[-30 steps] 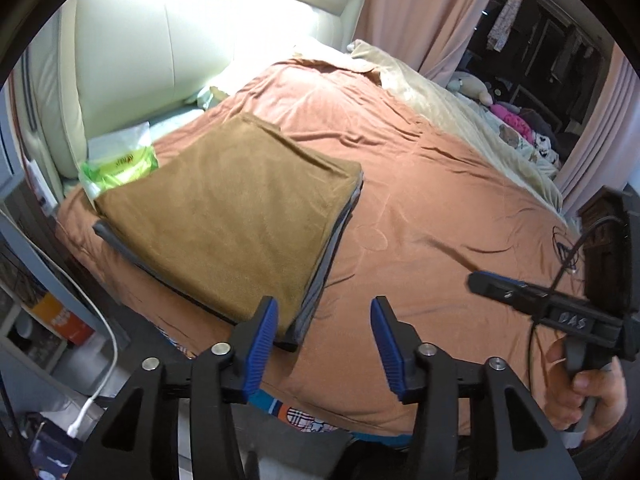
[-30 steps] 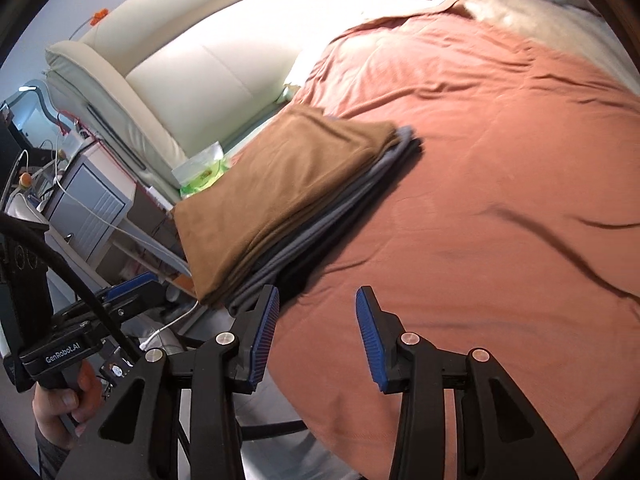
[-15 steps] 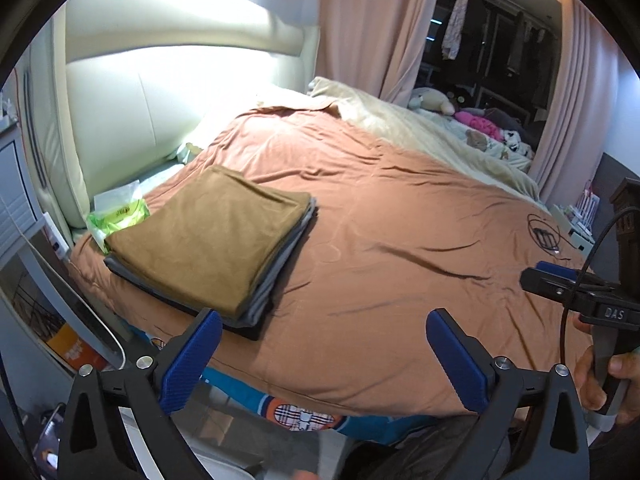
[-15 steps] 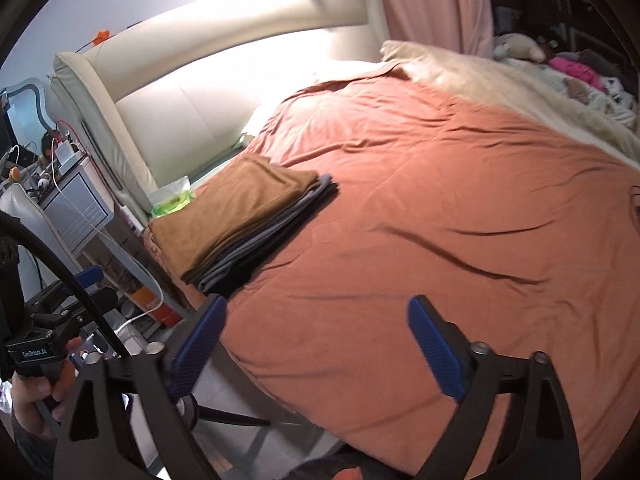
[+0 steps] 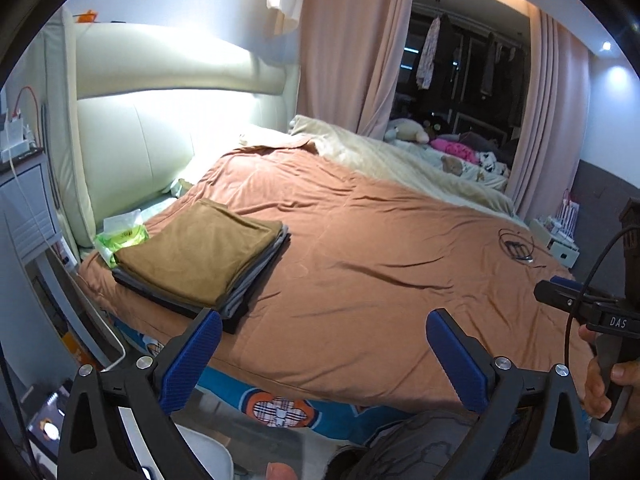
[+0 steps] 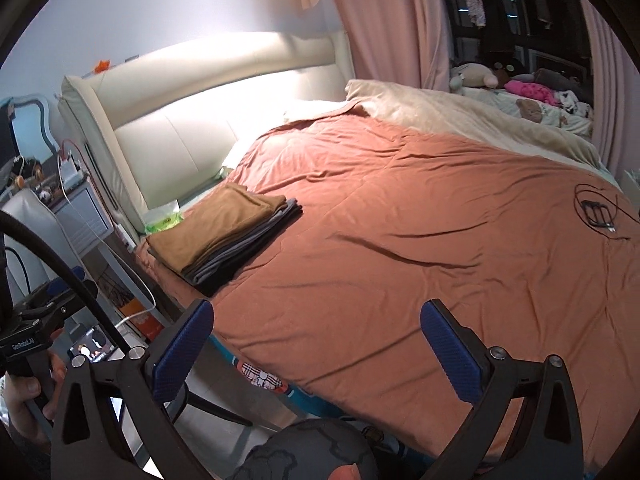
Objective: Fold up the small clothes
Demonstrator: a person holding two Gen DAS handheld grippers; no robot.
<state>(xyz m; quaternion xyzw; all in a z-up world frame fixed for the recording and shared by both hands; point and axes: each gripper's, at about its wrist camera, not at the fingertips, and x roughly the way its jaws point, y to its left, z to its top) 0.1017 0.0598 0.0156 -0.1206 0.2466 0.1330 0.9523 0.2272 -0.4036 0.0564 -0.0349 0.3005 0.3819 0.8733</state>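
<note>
A rust-orange duvet (image 5: 380, 248) covers most of the bed and lies almost bare, a wide flat surface that suits folding. The finished work sits at its corner nearest the cream headboard (image 5: 132, 136): a stack of folded clothes (image 5: 200, 256), tan piece on top, grey and black layers beneath, edges squared and parked out of the way, probably to keep the middle free. Just behind it lies a green tissue pack (image 5: 122, 236), its print too small to read. A coiled black cable (image 6: 596, 210) rests far across the duvet. The left gripper (image 5: 324, 354) and the right gripper (image 6: 316, 344) both hang off the bed's near edge, jaws spread wide with nothing between them, well apart from the stack. Legible writing: "DAS" on the right handle, "GenRobot.AI" on the left one.
</note>
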